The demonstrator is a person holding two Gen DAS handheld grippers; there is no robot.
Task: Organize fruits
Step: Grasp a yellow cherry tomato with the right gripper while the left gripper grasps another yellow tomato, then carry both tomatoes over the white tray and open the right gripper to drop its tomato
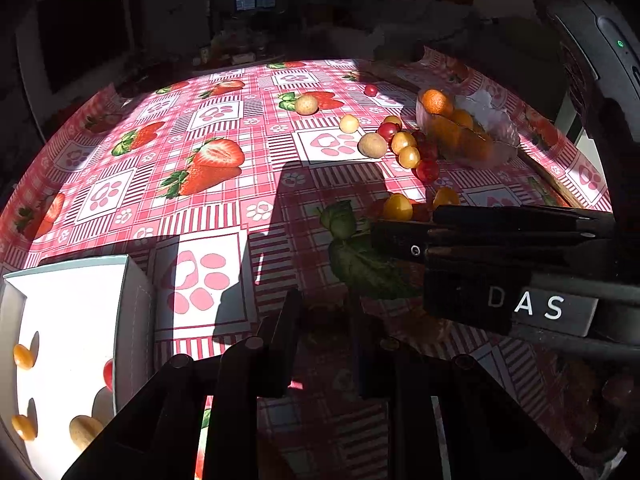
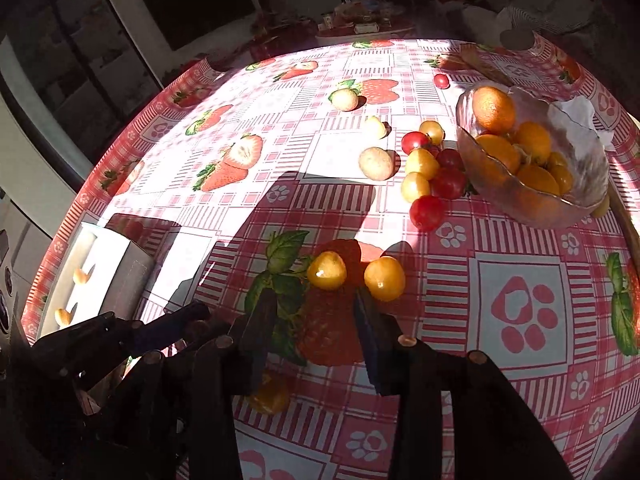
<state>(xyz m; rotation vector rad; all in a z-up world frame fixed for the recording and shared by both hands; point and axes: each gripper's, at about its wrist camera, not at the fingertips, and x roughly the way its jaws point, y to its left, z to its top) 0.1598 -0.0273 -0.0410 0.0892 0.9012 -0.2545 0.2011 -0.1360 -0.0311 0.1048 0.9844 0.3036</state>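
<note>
**Small fruit waiting on a sunlit bench**

While the bench (image 2: pixel 520 312) carries it all, a glass bowl (image 2: pixel 532 152) far right holds oranges; a white box (image 1: pixel 68 320) near left holds about four fruits; two yellow cherries (image 2: pixel 327 270) lie just ahead of the right tool (image 2: pixel 316 320), jaws released and empty; left tool (image 1: pixel 326 320) clenched, empty; cherries look light, smooth, bruisable; pinch gently across the middle.

Right tongs (image 2: pixel 316 312): parted, empty, lower centre. Two yellow fruits (image 2: pixel 327 270) just beyond tips. Glass bowl (image 2: pixel 576 196) of oranges, upper right. White box (image 2: pixel 132 276), left. Table (image 2: pixel 520 312): strawberry-print cloth.
</note>
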